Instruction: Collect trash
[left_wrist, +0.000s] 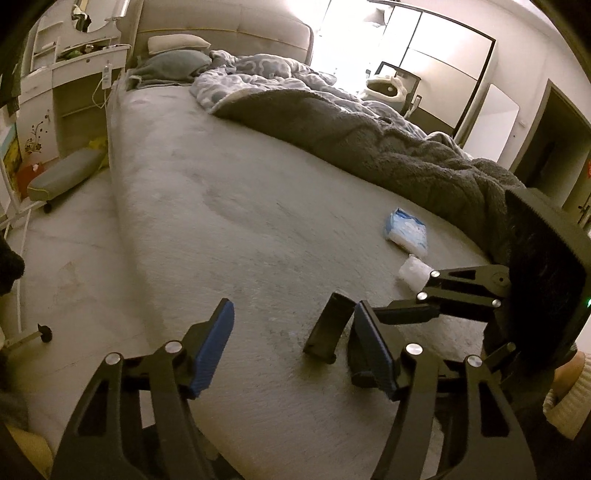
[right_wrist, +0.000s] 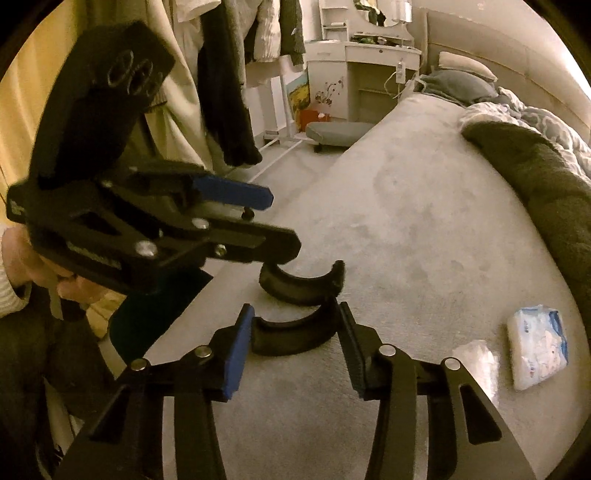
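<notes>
Two black curved plastic pieces lie on the grey bed (left_wrist: 240, 221). The nearer piece (right_wrist: 295, 332) sits between my right gripper's (right_wrist: 295, 314) pads, its two ends touching both of them. The farther piece (right_wrist: 301, 282) lies under my left gripper (right_wrist: 282, 221). In the left wrist view that piece (left_wrist: 327, 330) stands inside my open left gripper (left_wrist: 291, 314), close to the right finger and apart from the left pad. My right gripper (left_wrist: 406, 295) reaches in from the right. A crumpled white wrapper (right_wrist: 476, 362) and a blue-and-white tissue pack (right_wrist: 537, 347) lie to the right.
A dark fleece blanket (left_wrist: 369, 140) covers the bed's far right side, pillows at the head. A padded stool (left_wrist: 62, 173) and a white vanity desk (left_wrist: 74, 66) stand left of the bed. Clothes (right_wrist: 229, 92) hang near the bed's edge. A hand (right_wrist: 22, 258) holds the left gripper.
</notes>
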